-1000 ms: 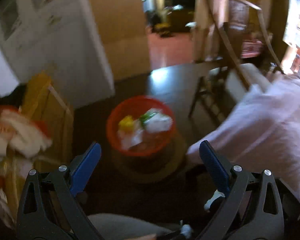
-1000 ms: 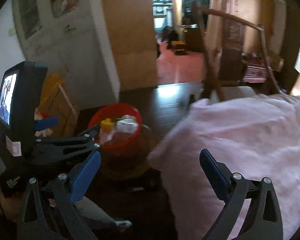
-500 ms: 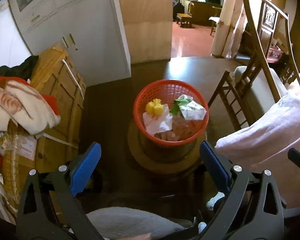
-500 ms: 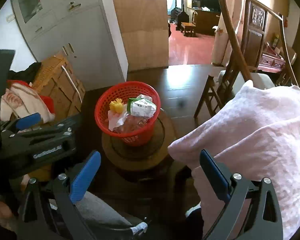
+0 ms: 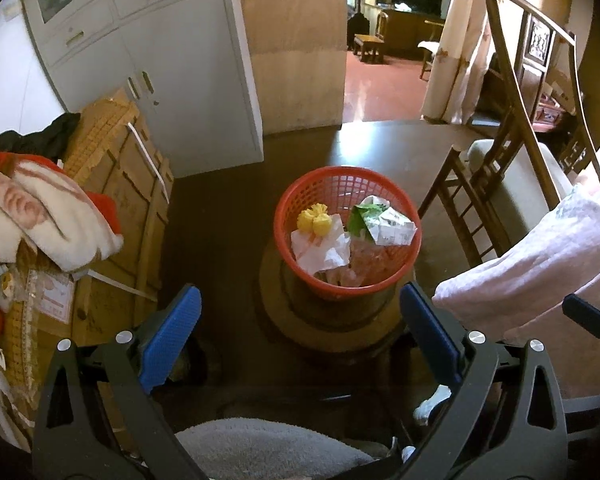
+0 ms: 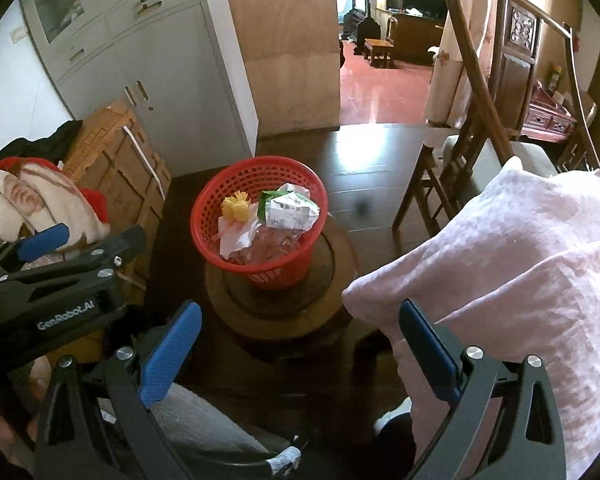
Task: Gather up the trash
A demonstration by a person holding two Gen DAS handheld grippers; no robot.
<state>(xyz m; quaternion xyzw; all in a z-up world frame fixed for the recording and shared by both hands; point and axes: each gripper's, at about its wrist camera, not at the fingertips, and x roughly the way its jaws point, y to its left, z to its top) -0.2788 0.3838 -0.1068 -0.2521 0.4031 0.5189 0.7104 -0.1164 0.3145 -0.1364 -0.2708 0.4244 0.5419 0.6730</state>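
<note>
A red mesh basket (image 5: 296,200) (image 6: 212,200) stands on a round wooden stool (image 5: 276,320) (image 6: 340,264). It holds trash: a yellow pompom-like piece (image 5: 314,220) (image 6: 236,208), white paper (image 5: 318,250), a crumpled carton (image 5: 388,226) (image 6: 292,210) and clear plastic wrap (image 6: 268,246). My left gripper (image 5: 300,336) is open and empty, held back from the basket. My right gripper (image 6: 298,344) is open and empty, to the right of the left one (image 6: 44,272).
Cardboard boxes (image 5: 124,184) with folded blankets (image 5: 40,216) stand at the left before a white cabinet (image 5: 172,72). A pink-covered cushion (image 6: 520,264) and a wooden chair (image 5: 512,168) stand at the right. A doorway (image 6: 380,60) opens at the back.
Both views have tilted down and steadied, so the basket sits nearer the middle and is sharp. Both grippers stay open and empty.
</note>
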